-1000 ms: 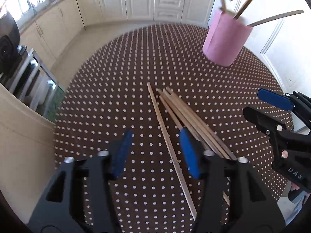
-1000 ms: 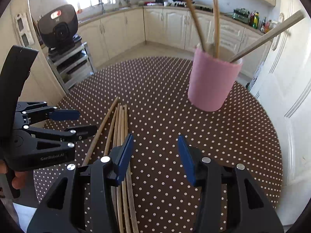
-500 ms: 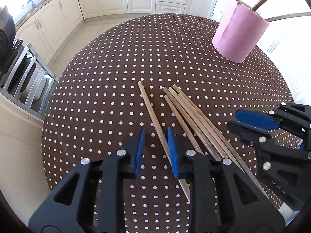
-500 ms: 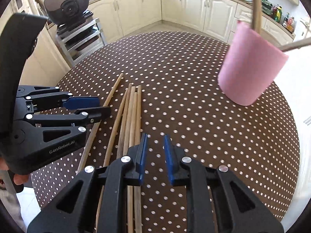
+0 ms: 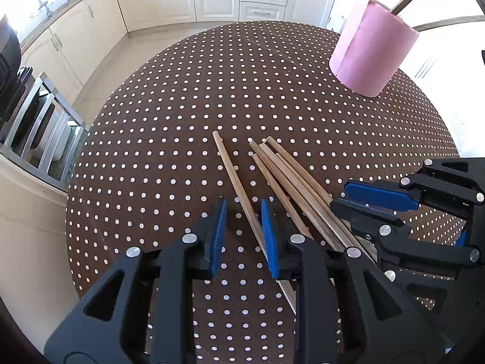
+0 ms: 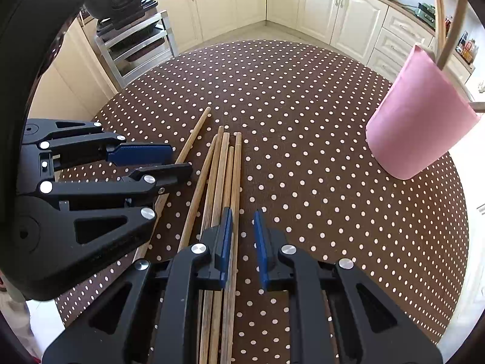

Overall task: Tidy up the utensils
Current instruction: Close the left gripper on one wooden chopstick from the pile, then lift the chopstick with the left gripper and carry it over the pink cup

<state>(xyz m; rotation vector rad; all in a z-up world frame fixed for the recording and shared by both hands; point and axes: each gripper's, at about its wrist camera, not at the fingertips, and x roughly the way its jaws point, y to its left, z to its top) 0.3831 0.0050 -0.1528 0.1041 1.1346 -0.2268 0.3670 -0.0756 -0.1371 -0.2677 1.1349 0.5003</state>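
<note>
In our left wrist view, the left gripper (image 5: 242, 227) hangs low over the dotted tabletop (image 5: 182, 121). Its fingers (image 5: 219, 230) have just narrowed around the lone chopstick (image 5: 235, 179), which runs up between them; a gap shows on either side, so they are not yet pinching it. The bundle of chopsticks (image 5: 291, 176) lies just beside it, and the pink holder (image 5: 372, 51), already carrying a few sticks, stands well apart at the far edge.

In our right wrist view, the right gripper (image 6: 242, 242) has also just been closing its fingers (image 6: 225, 239). The outermost stick of the bundle (image 6: 224, 176) lies against the left blue pad, while the other pad is clear of it.

We judge this the pick-up step: each gripper next needs to close firmly on one stick, then lift and carry it to the holder.
</note>
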